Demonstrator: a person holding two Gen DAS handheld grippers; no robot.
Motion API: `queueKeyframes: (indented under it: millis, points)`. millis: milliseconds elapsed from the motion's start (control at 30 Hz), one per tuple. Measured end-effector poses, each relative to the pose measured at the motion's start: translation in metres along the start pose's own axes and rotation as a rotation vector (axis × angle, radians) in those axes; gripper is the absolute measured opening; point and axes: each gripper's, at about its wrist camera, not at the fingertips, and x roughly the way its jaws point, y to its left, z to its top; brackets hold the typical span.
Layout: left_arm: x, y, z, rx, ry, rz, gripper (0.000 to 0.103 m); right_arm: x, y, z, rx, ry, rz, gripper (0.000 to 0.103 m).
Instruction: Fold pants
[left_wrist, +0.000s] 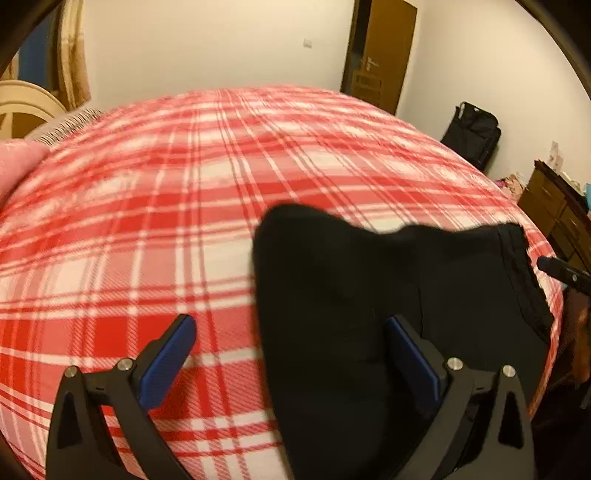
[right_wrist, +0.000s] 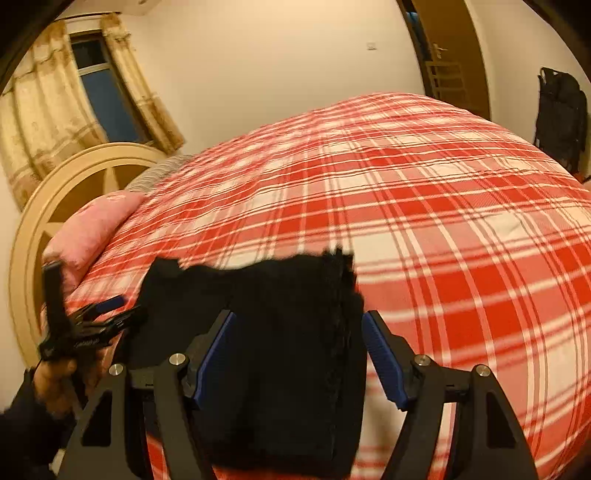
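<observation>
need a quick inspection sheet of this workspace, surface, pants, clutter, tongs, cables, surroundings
surface: bed with red and white plaid blanket, spread fairly flat.
job's things: black pants lie bunched on the near part of the blanket, not yet neatly folded.
clutter: pink pillow at the headboard end; nothing else seen on the blanket.
tongs: left tongs open, one finger over the pants, the other over bare blanket; right tongs open, straddling the pants, gripping nothing.
cables: nothing seen.
surroundings: cream headboard, curtained window, brown door, black bag by the wall, wooden dresser.
</observation>
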Motion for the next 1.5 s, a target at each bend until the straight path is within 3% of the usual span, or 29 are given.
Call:
queueKeyframes:
  millis: [33,100,133,167,233,367,500,533,600,633,667,800,900,1100,1200,1267,1433,1500]
  points:
    - [-0.001,0.002,0.003,-0.013,-0.012,-0.004,0.103,0.011,-0.002,0.007,0.013,0.013,-0.015,0.06]
    - [-0.001,0.005,0.006,-0.028,-0.02,-0.01,0.103,0.03,-0.006,0.013,0.044,0.062,-0.002,0.03]
    - [0.001,0.007,0.007,-0.032,-0.018,-0.005,0.103,0.038,-0.006,0.014,0.05,0.091,0.022,0.005]
    - [0.003,0.009,0.007,-0.035,-0.011,0.0,0.103,0.042,-0.004,0.013,0.043,0.11,0.037,0.005]
    - [0.007,0.013,0.006,-0.051,0.003,-0.006,0.103,0.034,0.003,0.012,-0.006,0.077,-0.011,0.005]
    - [0.014,0.011,0.004,-0.057,0.014,-0.036,0.103,0.044,-0.023,0.006,0.055,0.111,-0.027,0.004]
    - [0.024,0.008,0.0,-0.058,0.044,-0.054,0.103,0.039,-0.016,0.003,0.023,0.083,-0.025,0.006]
    - [0.022,0.01,-0.001,-0.064,0.045,-0.062,0.103,0.035,-0.016,0.003,0.026,0.075,-0.005,0.011]
    - [0.02,0.015,-0.002,-0.064,0.045,-0.063,0.103,0.027,-0.018,0.0,0.03,0.076,-0.036,0.041]
    - [0.018,0.019,-0.002,-0.064,0.043,-0.062,0.103,0.023,-0.021,-0.002,0.039,0.081,-0.038,0.062]
    - [0.017,0.023,-0.003,-0.066,0.043,-0.062,0.103,0.018,-0.024,-0.005,0.065,0.08,-0.007,0.066]
    - [0.022,0.038,-0.007,-0.104,0.064,-0.102,0.103,0.013,-0.031,-0.019,0.088,0.126,0.044,0.066]
    - [0.023,0.031,-0.006,-0.079,0.06,-0.098,0.103,0.022,-0.04,-0.03,0.133,0.184,0.087,0.066]
    - [0.028,0.014,-0.005,-0.031,0.063,-0.107,0.103,0.025,-0.035,-0.036,0.131,0.162,0.084,0.065]
    - [0.031,0.009,-0.004,-0.015,0.071,-0.113,0.103,0.028,-0.032,-0.036,0.129,0.152,0.096,0.049]
    - [0.031,0.008,-0.003,-0.003,0.074,-0.128,0.097,0.029,-0.036,-0.037,0.154,0.147,0.13,0.038]
    - [0.029,-0.001,-0.002,0.035,0.085,-0.171,0.073,0.03,-0.035,-0.039,0.173,0.141,0.141,0.029]
    - [0.029,-0.005,-0.001,0.053,0.082,-0.163,0.069,0.029,-0.03,-0.039,0.161,0.133,0.126,0.026]
